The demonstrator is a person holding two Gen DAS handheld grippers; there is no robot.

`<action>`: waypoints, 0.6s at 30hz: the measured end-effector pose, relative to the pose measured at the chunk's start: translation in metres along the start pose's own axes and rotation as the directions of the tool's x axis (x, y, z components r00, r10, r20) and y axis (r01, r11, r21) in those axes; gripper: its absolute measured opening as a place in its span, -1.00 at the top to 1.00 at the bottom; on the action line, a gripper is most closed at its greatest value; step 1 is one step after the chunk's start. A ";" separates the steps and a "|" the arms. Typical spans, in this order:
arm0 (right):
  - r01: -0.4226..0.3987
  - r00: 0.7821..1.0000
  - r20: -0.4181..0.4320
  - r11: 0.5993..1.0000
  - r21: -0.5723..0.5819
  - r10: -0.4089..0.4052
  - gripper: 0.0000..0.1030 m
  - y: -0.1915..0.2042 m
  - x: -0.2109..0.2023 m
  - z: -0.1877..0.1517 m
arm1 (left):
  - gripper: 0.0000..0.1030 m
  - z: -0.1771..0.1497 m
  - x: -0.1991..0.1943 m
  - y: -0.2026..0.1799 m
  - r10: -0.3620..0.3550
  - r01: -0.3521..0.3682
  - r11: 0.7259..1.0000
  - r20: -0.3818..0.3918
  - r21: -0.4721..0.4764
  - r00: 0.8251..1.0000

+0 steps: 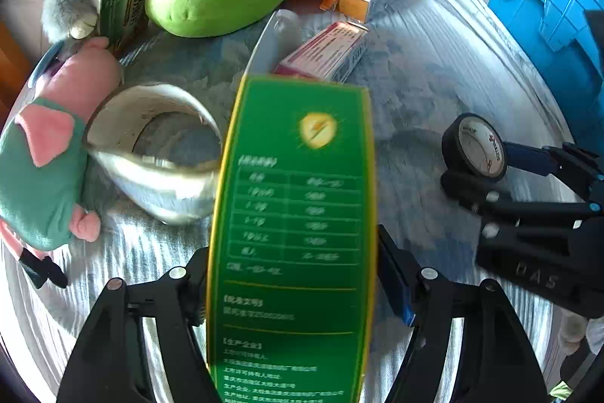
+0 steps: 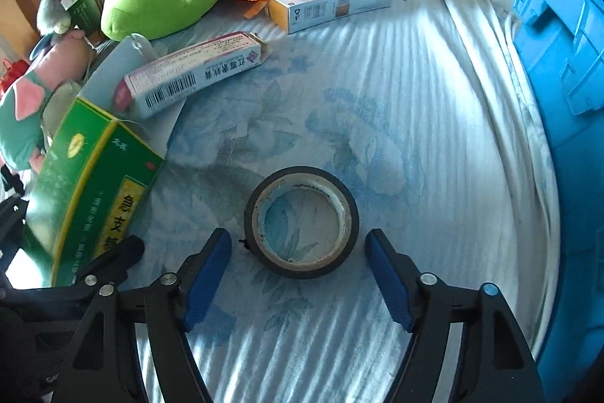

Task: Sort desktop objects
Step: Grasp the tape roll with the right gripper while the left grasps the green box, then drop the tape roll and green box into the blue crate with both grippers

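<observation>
Right wrist view: right gripper [image 2: 298, 244] jaws open around the tape roll [image 2: 301, 221]; close squarely. Left gripper [image 1: 292, 274] jaws grip the green box [image 1: 294, 214].

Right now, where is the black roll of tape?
The black roll of tape lies flat on the blue floral cloth, low centre in the right wrist view, between the right gripper's open jaws, untouched.

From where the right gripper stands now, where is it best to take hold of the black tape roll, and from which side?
Grip the black tape roll across its outer rim, coming straight down from above. It lies flat on the blue flowered cloth, hole upward, so its round black sides face the right gripper, whose two pads already flank it, apparently without touching. Closing on the rim, left and right, should probably hold it.
</observation>
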State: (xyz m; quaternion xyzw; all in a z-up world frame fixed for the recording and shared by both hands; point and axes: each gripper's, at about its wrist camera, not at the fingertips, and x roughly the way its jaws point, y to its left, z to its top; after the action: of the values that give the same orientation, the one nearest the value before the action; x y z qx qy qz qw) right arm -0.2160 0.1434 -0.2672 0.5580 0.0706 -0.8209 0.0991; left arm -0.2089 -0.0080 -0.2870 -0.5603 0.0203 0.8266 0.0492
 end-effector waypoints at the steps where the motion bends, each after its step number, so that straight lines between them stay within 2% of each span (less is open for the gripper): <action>1: 0.002 1.000 0.001 1.000 -0.002 -0.002 -0.12 0.000 -0.003 -0.001 | -0.28 -0.001 -0.001 0.000 -0.001 0.001 1.000 -0.006 -0.002 1.000; 3: 0.004 1.000 0.005 1.000 -0.008 -0.004 -0.11 0.002 -0.010 -0.004 | -0.01 -0.005 -0.007 0.000 -0.007 0.007 1.000 0.002 -0.003 1.000; 5: 0.007 1.000 0.020 1.000 -0.013 -0.007 -0.10 0.004 -0.022 -0.009 | -0.01 -0.011 -0.015 0.001 -0.022 0.023 1.000 0.019 -0.019 1.000; 7: 0.004 0.999 0.044 1.000 -0.022 -0.003 -0.10 0.008 -0.036 -0.018 | -0.01 -0.019 -0.029 0.001 -0.006 0.007 1.000 0.050 -0.018 0.999; 10: 0.014 0.996 0.091 0.999 -0.045 -0.010 -0.10 0.035 -0.052 -0.033 | -0.01 -0.023 -0.059 0.002 0.018 -0.016 1.000 0.122 -0.017 0.992; 14: 0.042 0.984 0.174 0.996 -0.074 -0.029 -0.10 0.057 -0.086 -0.023 | -0.01 -0.024 -0.106 -0.001 0.041 -0.040 0.999 0.231 -0.008 0.972; 18: 0.108 0.958 0.273 0.991 -0.078 -0.083 -0.10 0.045 -0.118 -0.008 | -0.01 -0.019 -0.147 -0.009 0.038 -0.042 0.999 0.326 0.005 0.945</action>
State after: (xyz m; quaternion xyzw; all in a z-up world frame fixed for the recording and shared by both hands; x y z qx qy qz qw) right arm -0.1555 0.1110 -0.1605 0.4319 0.1208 -0.8889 0.0937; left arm -0.1360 -0.0093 -0.1572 -0.4153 0.0281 0.9084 0.0382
